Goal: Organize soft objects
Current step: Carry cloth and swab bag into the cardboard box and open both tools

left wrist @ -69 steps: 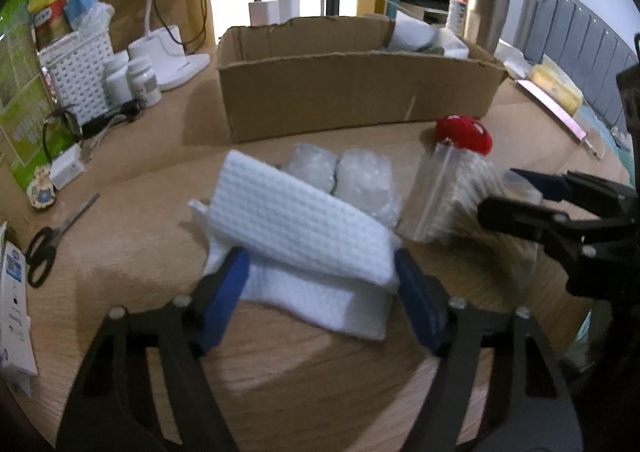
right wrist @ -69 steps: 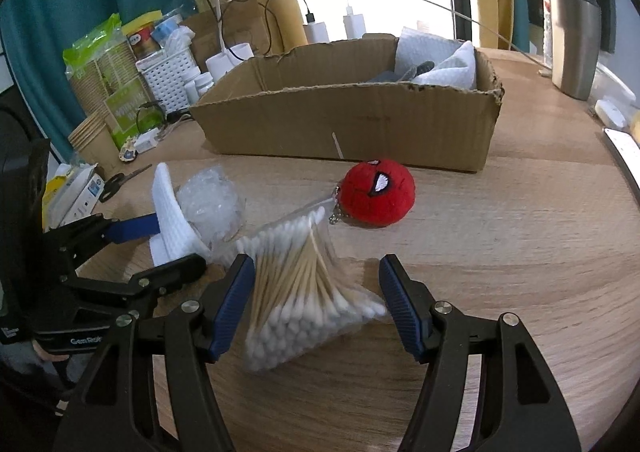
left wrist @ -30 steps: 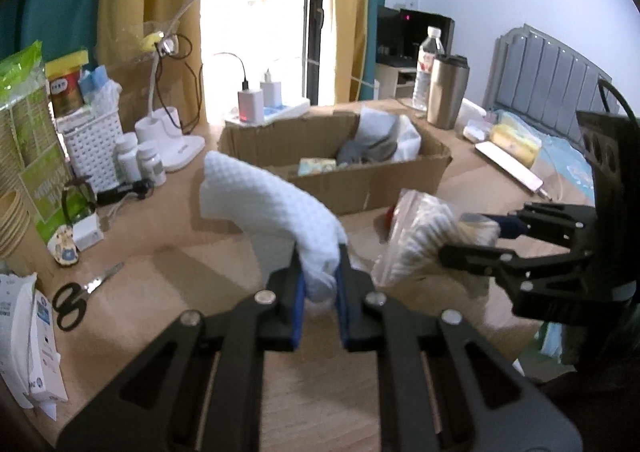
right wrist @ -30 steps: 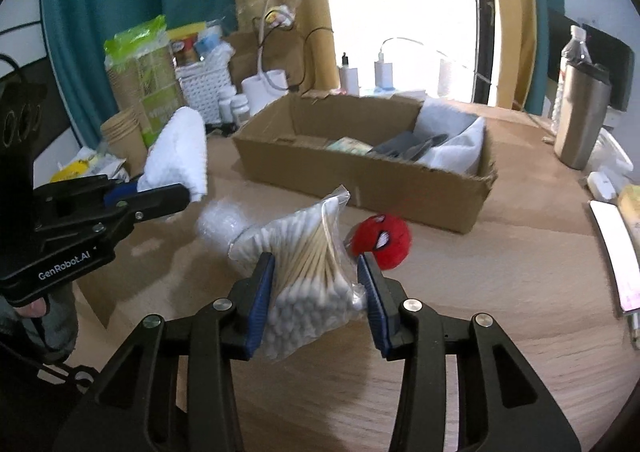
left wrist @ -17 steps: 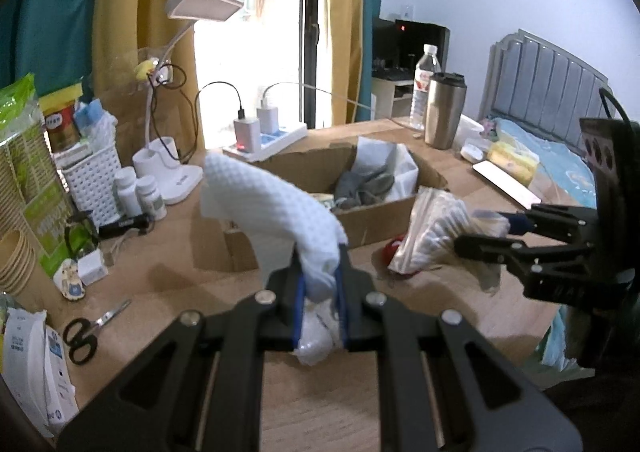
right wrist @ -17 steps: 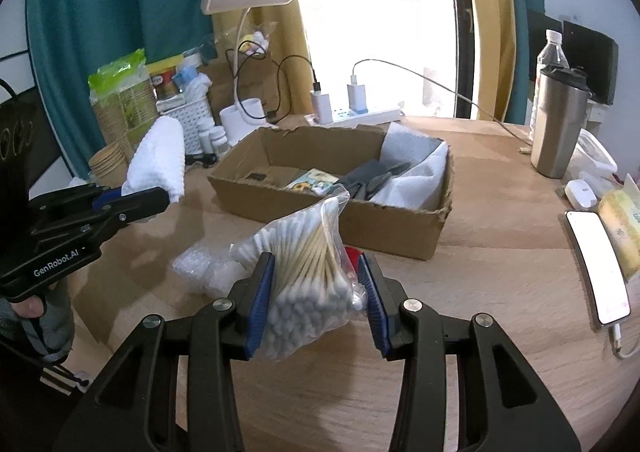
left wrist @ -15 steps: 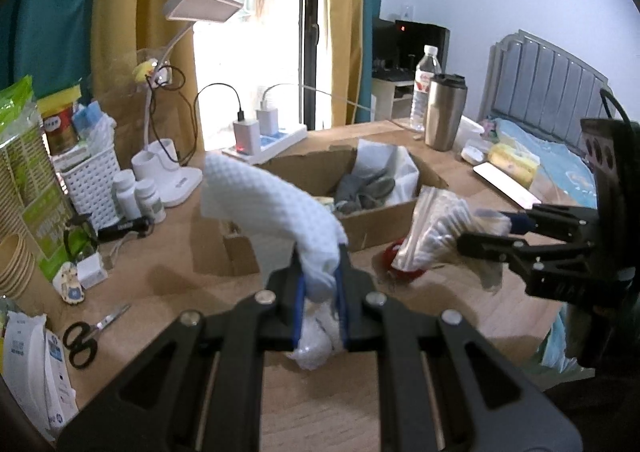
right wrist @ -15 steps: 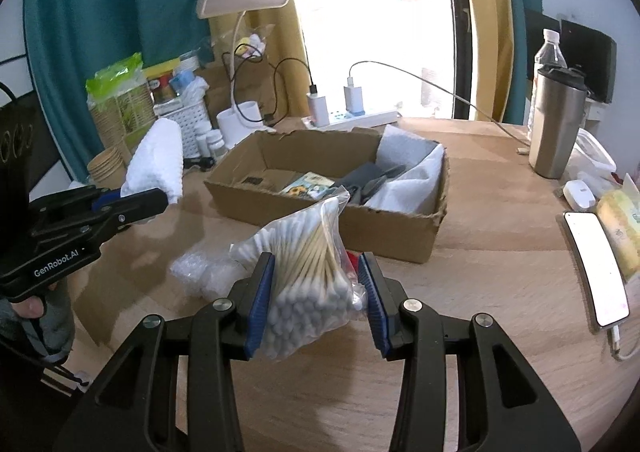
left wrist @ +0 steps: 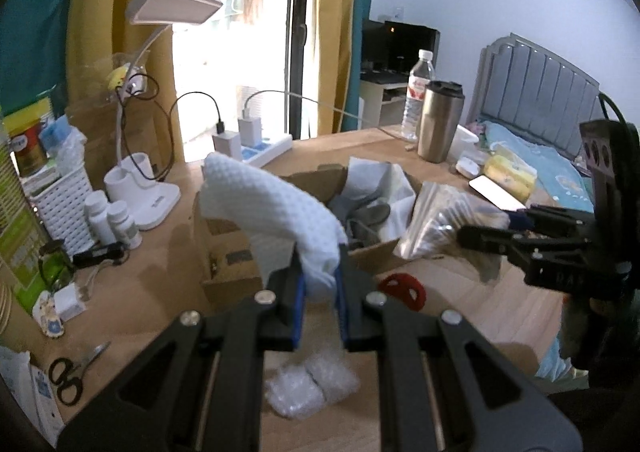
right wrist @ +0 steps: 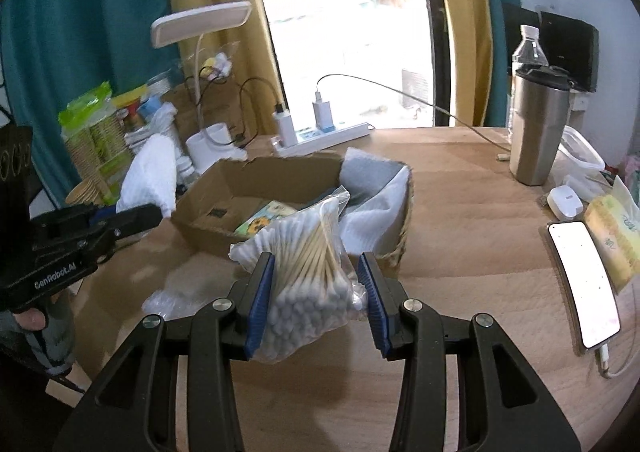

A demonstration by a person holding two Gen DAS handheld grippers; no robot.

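My left gripper point(left wrist: 319, 264) is shut on a folded white waffle cloth point(left wrist: 272, 207), held in the air near the front of the cardboard box point(left wrist: 228, 252). The right gripper point(right wrist: 316, 276) is shut on a clear bag of cotton swabs point(right wrist: 310, 272), lifted just before the box point(right wrist: 280, 179). In the left wrist view the right gripper point(left wrist: 464, 234) with the swab bag point(left wrist: 440, 219) hangs at the box's right end. Two bubble-wrap bundles point(left wrist: 308, 388) and a red plush ball point(left wrist: 402, 290) lie on the table below. In the right wrist view the white cloth point(right wrist: 154, 175) shows at the left.
The box holds a white towel point(right wrist: 372, 191), grey fabric and a small printed packet point(right wrist: 268, 215). A desk lamp point(left wrist: 160, 91), white basket point(left wrist: 60, 203), pill bottles, scissors point(left wrist: 70, 376), power strip point(right wrist: 320, 135), steel tumbler point(right wrist: 538, 127), water bottle and a phone point(right wrist: 582, 284) ring the wooden table.
Both grippers have risen and moved forward toward the box with their loads. The bubble-wrap bundles and red ball stay on the table, now lower in view.
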